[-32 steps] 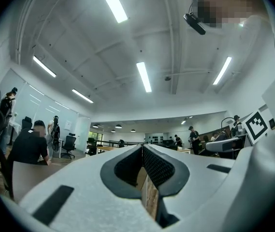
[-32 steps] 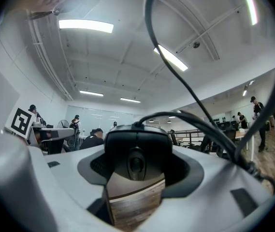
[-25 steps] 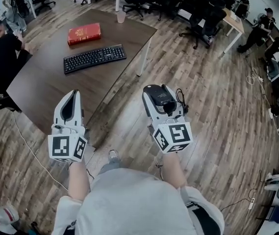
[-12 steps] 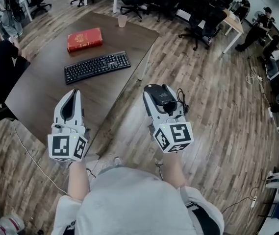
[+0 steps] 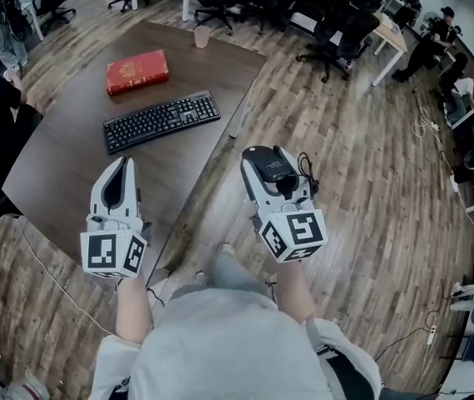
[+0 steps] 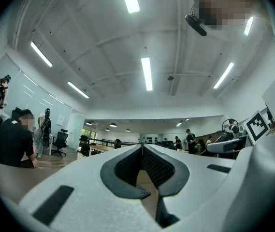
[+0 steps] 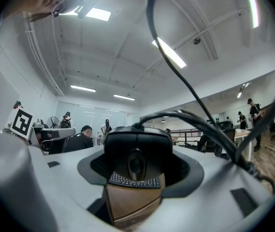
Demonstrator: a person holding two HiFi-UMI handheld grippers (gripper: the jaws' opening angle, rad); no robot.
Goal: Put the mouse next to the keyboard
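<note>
Right hand-held gripper [image 5: 265, 158] has the black mouse [image 5: 273, 167] clamped between its jaws, with the cable [image 5: 307, 170] looping off to the side. It's held over the wooden floor [image 5: 361, 165], just off the table [image 5: 62, 165] edge. Left hand-held gripper [image 5: 122, 163] sits above the table's near end, its jaws pressed together with nothing between them. The keyboard [image 5: 162, 121] lies further up the table, well apart from the mouse, with a red book [image 5: 137, 72] and a cup [image 5: 202, 36] beyond it.
</note>
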